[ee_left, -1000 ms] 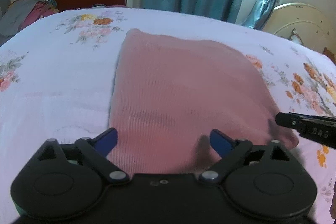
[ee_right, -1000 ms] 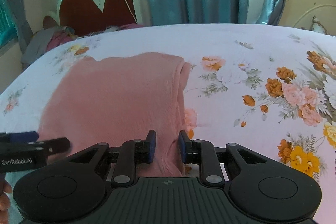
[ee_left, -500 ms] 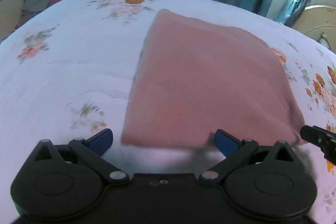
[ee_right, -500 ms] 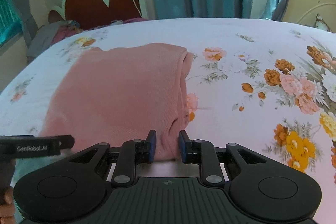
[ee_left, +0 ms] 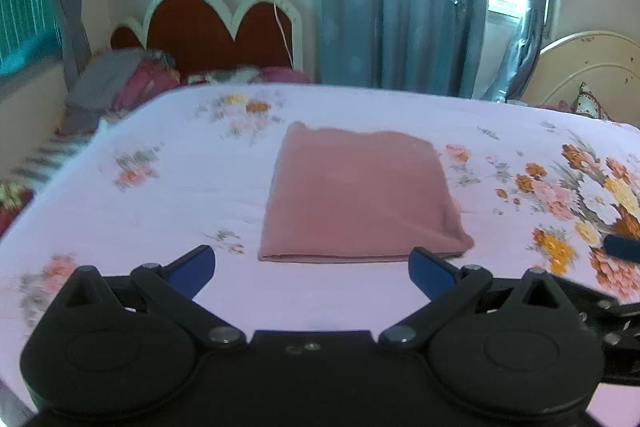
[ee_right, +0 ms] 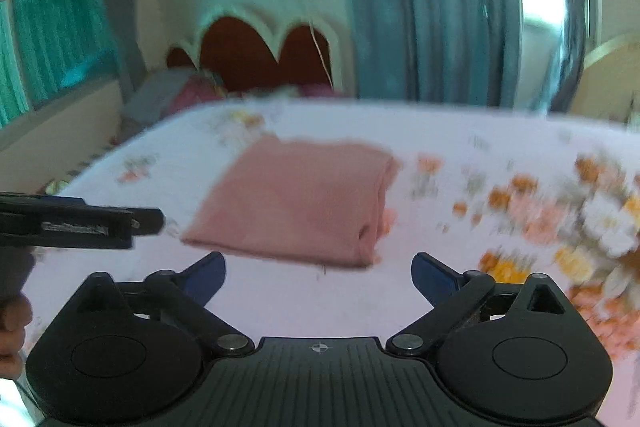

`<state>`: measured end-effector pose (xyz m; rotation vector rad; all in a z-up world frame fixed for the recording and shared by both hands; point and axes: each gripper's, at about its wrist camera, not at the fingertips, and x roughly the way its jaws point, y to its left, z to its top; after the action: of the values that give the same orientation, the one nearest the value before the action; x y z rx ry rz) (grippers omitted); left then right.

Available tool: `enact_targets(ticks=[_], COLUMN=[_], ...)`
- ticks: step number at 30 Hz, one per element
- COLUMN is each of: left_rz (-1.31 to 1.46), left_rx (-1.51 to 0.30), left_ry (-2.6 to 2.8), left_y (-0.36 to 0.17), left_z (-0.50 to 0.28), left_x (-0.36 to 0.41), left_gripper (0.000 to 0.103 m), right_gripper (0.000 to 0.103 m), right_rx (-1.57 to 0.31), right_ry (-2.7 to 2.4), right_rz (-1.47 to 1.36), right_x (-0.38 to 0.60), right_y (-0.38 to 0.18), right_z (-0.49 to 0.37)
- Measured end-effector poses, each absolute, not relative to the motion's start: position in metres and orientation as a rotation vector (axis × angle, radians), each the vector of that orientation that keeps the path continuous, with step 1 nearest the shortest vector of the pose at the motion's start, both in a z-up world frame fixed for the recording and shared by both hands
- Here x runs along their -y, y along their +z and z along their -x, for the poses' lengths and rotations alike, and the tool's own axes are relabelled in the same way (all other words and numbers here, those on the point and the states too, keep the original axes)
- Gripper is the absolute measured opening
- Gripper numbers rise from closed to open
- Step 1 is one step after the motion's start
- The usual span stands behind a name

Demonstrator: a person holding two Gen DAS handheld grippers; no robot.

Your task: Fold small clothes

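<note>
Floral bedsheet (ee_left: pixel 120 211) carries the folded pink garment (ee_left: pixel 360 199), flat, mid-bed, short of the headboard (ee_left: pixel 216 27). Left gripper (ee_left: pixel 311 261) sits near the garment's front edge, jaws spread wide, nothing held. Right gripper (ee_right: pixel 318 269) likewise near that edge, jaws opening, empty, clear of cloth.

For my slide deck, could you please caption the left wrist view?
Folded pink garment lying flat on the floral bedsheet, left gripper open and empty in front of it.

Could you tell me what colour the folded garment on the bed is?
Dusty pink, plain; the folded garment shows best in the left wrist view.
</note>
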<state>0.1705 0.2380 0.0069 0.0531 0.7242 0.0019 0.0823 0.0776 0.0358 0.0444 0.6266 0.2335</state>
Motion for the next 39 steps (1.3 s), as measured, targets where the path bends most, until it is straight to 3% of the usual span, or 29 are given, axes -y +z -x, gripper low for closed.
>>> enact_targets(ticks=[15, 39], left_rz=[-0.034, -0.012], left_rx=[-0.706, -0.696], left_ry=[0.040, 0.059], left_y=[0.046, 0.051], left_z=[-0.086, -0.062], left_x=[-0.234, -0.244], left_gripper=[0.103, 0.103], right_gripper=[0.098, 0.098], right_rx=[-0.529, -0.508], right_ry=[0.127, 0.131], right_rz=[-0.080, -0.088], right_x=[-0.063, -0.058], right_y=[0.086, 0.089], right_z=[0.006, 0.018])
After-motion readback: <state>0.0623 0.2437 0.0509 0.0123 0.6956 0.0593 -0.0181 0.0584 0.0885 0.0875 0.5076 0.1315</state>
